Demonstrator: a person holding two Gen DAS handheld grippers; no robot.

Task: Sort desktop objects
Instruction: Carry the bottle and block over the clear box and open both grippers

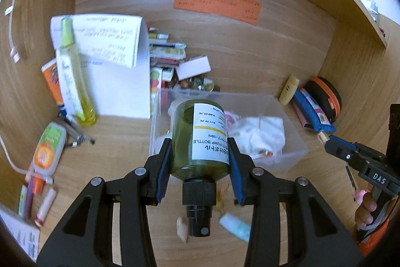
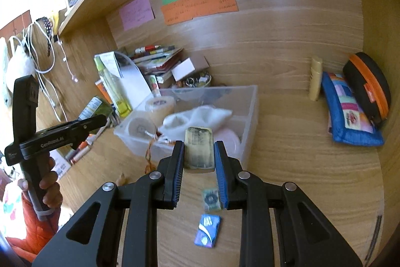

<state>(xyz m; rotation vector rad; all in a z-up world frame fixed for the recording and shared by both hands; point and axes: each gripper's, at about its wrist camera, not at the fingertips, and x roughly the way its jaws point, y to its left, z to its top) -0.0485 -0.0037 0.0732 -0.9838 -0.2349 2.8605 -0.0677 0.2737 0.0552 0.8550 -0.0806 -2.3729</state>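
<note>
My left gripper [image 1: 200,157] squeezing green pump bottle [image 1: 200,139] above clear box [image 1: 287,154]. My right gripper [image 2: 198,157] pinching small yellowish block [image 2: 199,152] by same box.

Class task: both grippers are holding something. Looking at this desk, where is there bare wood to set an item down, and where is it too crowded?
Bare wood lies between the clear bin and the blue pouch, and behind the bin toward the back wall. Crowded: left of the bin, around the spray bottle, papers and book pile. The bin itself is nearly full.
</note>
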